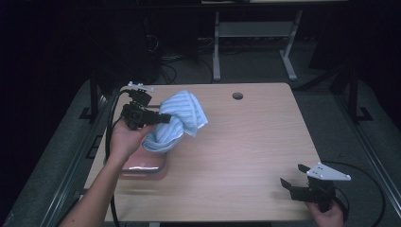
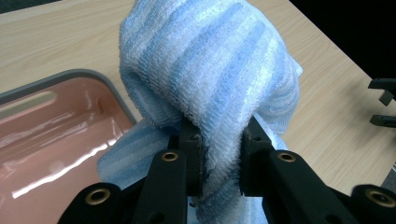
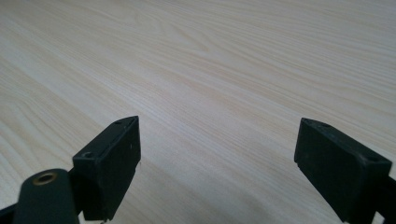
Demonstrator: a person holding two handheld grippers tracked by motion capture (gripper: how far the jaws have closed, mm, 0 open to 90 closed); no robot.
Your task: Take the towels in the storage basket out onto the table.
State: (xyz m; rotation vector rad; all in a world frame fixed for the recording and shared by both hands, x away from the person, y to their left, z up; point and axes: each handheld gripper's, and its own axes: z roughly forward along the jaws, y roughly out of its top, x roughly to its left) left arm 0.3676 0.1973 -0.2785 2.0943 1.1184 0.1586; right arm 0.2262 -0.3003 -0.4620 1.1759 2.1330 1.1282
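Note:
A light blue striped towel (image 1: 178, 120) hangs bunched above the table's left side, its lower end draping toward a pink tray (image 1: 142, 165). My left gripper (image 1: 163, 118) is shut on the towel; in the left gripper view the cloth (image 2: 210, 70) is pinched between the two black jaws and bulges above my left gripper (image 2: 220, 154), with the pink tray (image 2: 56, 135) just to the left. My right gripper (image 1: 295, 177) rests at the table's front right corner, open; in the right gripper view my right gripper (image 3: 217, 163) has bare wood between its wide-apart jaws.
The light wooden table (image 1: 246, 142) has a round cable hole (image 1: 237, 96) near its far edge. Black cables trail off both grippers. Beyond the far edge stand white desk legs (image 1: 216, 52) on a dark floor.

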